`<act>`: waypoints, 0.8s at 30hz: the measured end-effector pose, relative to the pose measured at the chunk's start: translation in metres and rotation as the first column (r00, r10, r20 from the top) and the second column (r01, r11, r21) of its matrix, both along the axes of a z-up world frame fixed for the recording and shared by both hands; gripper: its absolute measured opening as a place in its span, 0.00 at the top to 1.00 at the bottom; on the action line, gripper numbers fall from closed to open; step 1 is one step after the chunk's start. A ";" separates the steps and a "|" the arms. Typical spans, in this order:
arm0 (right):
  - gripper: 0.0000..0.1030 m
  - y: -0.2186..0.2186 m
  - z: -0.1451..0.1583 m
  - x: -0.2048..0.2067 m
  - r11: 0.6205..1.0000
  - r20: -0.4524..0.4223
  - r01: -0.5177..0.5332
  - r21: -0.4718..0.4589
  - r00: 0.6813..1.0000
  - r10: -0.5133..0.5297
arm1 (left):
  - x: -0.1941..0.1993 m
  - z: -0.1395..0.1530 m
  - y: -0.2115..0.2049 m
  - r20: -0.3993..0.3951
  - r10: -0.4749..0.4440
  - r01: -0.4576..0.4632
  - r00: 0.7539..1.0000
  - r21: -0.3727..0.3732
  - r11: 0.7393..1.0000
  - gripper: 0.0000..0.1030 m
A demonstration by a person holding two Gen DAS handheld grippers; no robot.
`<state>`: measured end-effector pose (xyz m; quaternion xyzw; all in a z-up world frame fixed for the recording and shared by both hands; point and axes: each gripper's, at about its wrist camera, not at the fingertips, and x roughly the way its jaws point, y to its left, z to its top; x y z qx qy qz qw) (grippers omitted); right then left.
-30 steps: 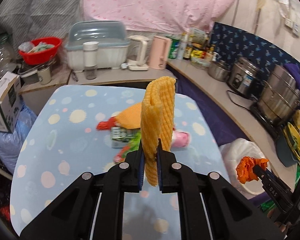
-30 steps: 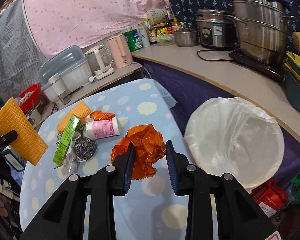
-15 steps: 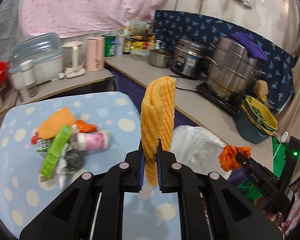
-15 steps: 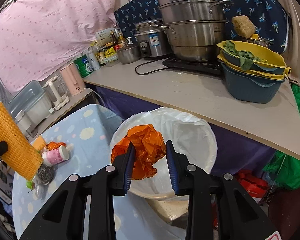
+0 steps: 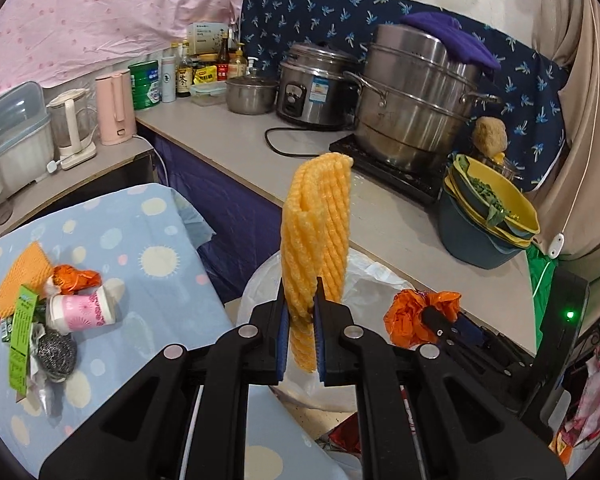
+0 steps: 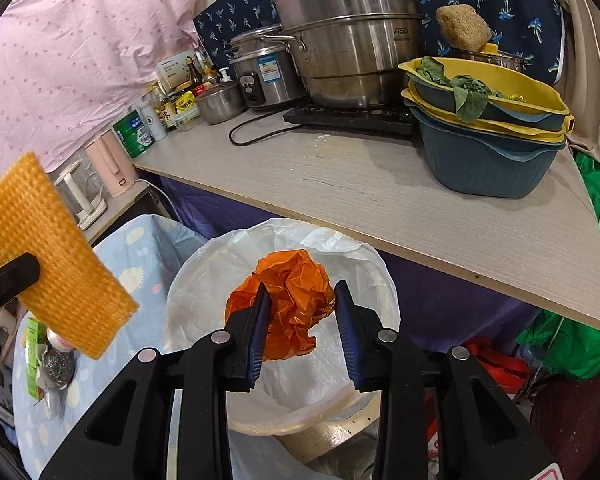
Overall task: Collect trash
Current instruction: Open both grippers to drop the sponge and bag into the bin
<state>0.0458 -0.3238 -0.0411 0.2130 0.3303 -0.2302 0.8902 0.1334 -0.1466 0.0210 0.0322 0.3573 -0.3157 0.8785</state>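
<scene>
The left tongs (image 5: 300,322) pinch the yellow foam net (image 5: 315,236); the right tongs (image 6: 302,322) grip orange wrapper (image 6: 288,300) above the bin bag (image 6: 204,276) (steamer pot (image 6: 352,36) reads "ASD").

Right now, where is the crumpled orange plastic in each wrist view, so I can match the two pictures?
Left wrist view: the crumpled orange plastic is at lower right, held at the tip of the right gripper, beside the white-lined bin.
Right wrist view: it is at lower centre, between that gripper's fingers, above the bin's liner.
Shared landmark: the tall steel steamer pot on the counter.
</scene>
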 end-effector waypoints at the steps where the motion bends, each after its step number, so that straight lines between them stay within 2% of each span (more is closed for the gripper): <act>1: 0.68 -0.001 0.000 0.001 1.000 0.003 0.002 0.002 1.000 -0.002 | 0.001 -0.002 -0.003 -0.005 -0.007 0.007 1.000 0.002 1.000 0.90; 4: 0.66 -0.001 0.001 0.005 1.000 0.007 0.012 -0.005 1.000 -0.012 | 0.004 -0.008 -0.013 -0.010 -0.019 0.019 1.000 0.006 1.000 0.89; 6: 0.59 -0.002 0.002 0.005 1.000 0.017 0.021 -0.007 1.000 -0.021 | 0.006 -0.011 -0.019 -0.003 -0.027 0.027 1.000 0.008 1.000 0.88; 7: 0.56 -0.002 0.004 0.005 1.000 0.024 0.027 -0.009 0.999 -0.027 | 0.007 -0.012 -0.023 -0.001 -0.034 0.034 0.999 0.015 0.999 0.80; 8: 0.51 -0.002 0.005 0.005 0.999 0.030 0.032 -0.011 0.999 -0.031 | 0.008 -0.013 -0.025 0.001 -0.034 0.034 0.999 0.019 0.999 0.66; 9: 0.46 -0.003 0.007 0.004 0.999 0.036 0.035 -0.013 0.999 -0.035 | 0.009 -0.014 -0.027 0.005 -0.028 0.028 1.000 0.023 0.999 0.59; 14: 0.41 -0.003 0.018 0.001 0.999 0.061 0.045 -0.031 0.997 -0.043 | 0.005 -0.013 -0.026 0.029 -0.022 0.021 0.999 0.017 1.000 0.39; 17: 0.40 -0.002 0.025 -0.001 0.999 0.075 0.046 -0.029 0.996 -0.044 | 0.005 -0.009 -0.021 0.039 -0.012 0.012 0.999 0.009 1.000 0.36; 24: 0.39 0.008 0.038 -0.002 0.999 0.100 0.028 -0.037 0.995 -0.024 | 0.010 -0.004 -0.007 0.027 0.026 -0.026 0.999 -0.009 1.000 0.36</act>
